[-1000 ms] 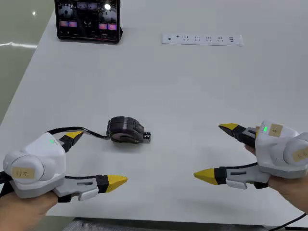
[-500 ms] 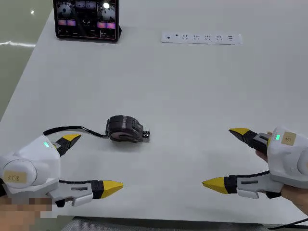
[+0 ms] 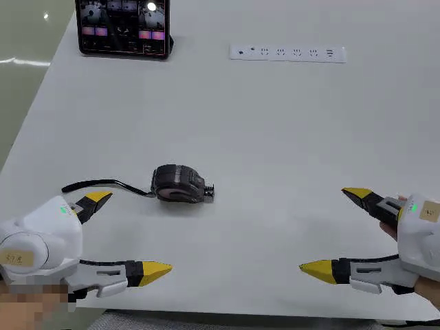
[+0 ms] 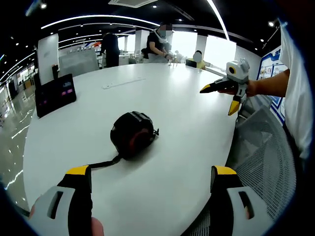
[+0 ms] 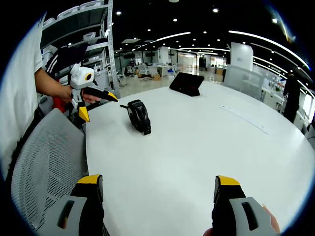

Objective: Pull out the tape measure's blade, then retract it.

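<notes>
A dark round tape measure (image 3: 179, 184) lies on the white table (image 3: 275, 137), its black wrist strap (image 3: 93, 184) trailing to the left. The blade tip sits at the case's right side, not pulled out. My left gripper (image 3: 130, 234) hovers near the front left edge, open, with the strap just beyond its far finger. In the left gripper view the tape measure (image 4: 132, 134) lies ahead between the yellow fingertips (image 4: 78, 171). My right gripper (image 3: 337, 232) is open at the front right, well apart from the tape measure (image 5: 139, 115).
A dark tablet (image 3: 124, 27) stands at the back left. A white power strip (image 3: 287, 53) lies at the back centre. A mesh chair (image 5: 49, 162) sits below the table's front edge. People stand in the far background of the left gripper view.
Both grippers have drawn back toward the front edge and outward, away from the tape measure. The tape measure has not moved.
</notes>
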Tool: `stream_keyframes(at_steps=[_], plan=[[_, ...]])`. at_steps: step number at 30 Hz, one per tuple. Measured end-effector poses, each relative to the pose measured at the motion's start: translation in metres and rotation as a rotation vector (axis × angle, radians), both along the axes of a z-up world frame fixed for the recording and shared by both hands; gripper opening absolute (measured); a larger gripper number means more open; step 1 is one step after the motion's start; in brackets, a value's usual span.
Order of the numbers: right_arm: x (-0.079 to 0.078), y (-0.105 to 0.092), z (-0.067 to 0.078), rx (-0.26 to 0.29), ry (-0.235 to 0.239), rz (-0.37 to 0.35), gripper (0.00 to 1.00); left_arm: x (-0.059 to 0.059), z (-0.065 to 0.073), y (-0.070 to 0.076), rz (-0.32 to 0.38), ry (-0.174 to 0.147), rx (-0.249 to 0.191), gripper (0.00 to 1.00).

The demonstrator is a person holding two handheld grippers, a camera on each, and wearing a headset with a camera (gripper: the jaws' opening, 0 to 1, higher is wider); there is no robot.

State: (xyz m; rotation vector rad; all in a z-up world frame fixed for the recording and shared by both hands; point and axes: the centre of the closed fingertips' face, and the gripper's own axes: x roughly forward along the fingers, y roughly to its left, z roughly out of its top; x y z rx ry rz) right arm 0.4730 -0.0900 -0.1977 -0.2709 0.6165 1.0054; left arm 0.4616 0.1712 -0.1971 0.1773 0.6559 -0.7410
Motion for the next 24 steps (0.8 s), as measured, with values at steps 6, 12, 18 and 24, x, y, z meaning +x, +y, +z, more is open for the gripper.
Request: stream_keyframes(at_steps=[6, 12, 18, 24], plan=[[-0.003, -0.003, -0.002, 0.01, 0.002, -0.017, 0.93, -0.006, -0.003, -0.002, -0.029, -0.002, 0.013, 0.99], [0.001, -0.007, -0.003, 0.018, 0.002, -0.032, 0.93, -0.006, -0.005, -0.001, -0.039, -0.009, 0.024, 0.99], [0.002, -0.007, -0.001, 0.023, 0.0, -0.037, 0.93, -0.007, -0.004, 0.0, -0.052, -0.013, 0.03, 0.99], [0.0, -0.012, -0.001, 0.024, 0.01, -0.041, 0.94, -0.007, -0.004, 0.006, -0.054, -0.011, 0.035, 0.99]])
